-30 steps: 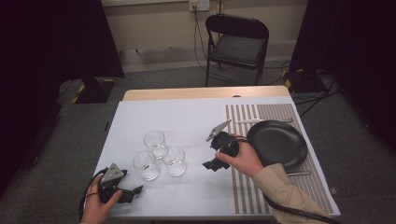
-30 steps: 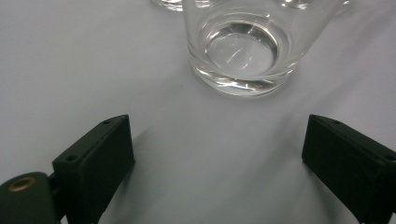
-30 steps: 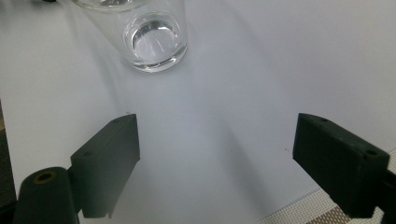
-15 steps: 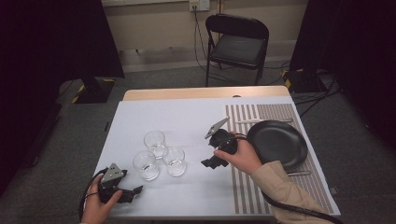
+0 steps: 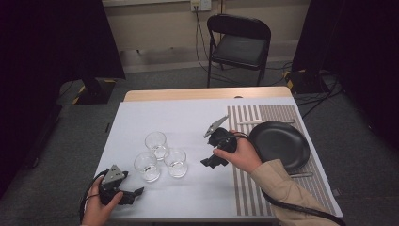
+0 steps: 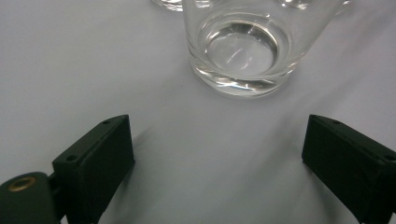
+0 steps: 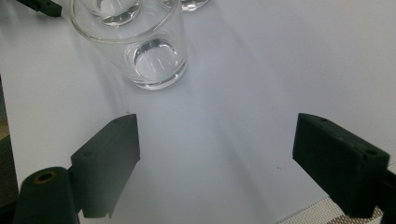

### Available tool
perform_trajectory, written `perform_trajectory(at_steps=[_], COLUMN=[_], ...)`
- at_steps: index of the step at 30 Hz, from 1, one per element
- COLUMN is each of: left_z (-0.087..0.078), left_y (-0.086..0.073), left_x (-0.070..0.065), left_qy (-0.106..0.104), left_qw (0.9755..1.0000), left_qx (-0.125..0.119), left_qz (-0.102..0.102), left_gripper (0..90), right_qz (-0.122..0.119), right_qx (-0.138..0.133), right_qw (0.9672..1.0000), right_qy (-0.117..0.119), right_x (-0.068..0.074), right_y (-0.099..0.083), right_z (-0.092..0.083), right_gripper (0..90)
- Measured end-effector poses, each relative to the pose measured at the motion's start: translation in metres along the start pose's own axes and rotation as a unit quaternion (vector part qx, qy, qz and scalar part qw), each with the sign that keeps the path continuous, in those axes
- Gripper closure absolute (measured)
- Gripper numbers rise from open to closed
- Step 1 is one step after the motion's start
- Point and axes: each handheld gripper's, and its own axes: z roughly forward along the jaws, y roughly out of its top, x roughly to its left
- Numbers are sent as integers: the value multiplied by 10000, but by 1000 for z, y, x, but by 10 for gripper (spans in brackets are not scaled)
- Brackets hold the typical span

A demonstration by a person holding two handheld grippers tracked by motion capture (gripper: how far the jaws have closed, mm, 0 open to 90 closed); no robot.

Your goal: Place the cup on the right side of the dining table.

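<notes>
Glasses untouched, nothing picked up yet.
I hold my left tool and right tool wide and empty beside 3 glasses on the counter.

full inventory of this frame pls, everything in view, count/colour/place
glasses: 3, clear, clustered on the white sheet, left of centre
white sheet: 1, white, covers most of the table
table: 1, light wood, bare edge at the far side
placemat: 1, grey and white stripes, right part of the table
plate: 1, black, on the placemat
cutlery pieces: 2, silver, one beyond the plate, one at its near side; type unclear
folding chair: 1, black, on the floor beyond the table
left gripper: 1, black, near left of the table, open
right gripper: 1, black, centre, beside the glasses, open
hands: 2, one on each gripper; right arm in a beige sleeve
</notes>
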Motion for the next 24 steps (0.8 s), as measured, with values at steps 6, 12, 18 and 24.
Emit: perform_trajectory(at_steps=[6,12,18,24], left_z=[0,0,0,0], left_y=[0,0,0,0], left_x=[0,0,0,0], left_qy=[0,7,-3,2], left_qw=[10000,10000,10000,10000], left_qx=[-2,5,-3,-1], left_qz=[0,2,0,-4], left_gripper=[81,80,81,81], right_qz=[-49,-42,-79,-80], right_qx=[0,-13,-12,-44], right_qw=[10000,10000,10000,10000], right_qy=[-1,32,40,33], right_x=[0,0,0,0], right_y=[4,9,13,18], right_z=[1,1,2,0], right_gripper=[139,139,139,139])
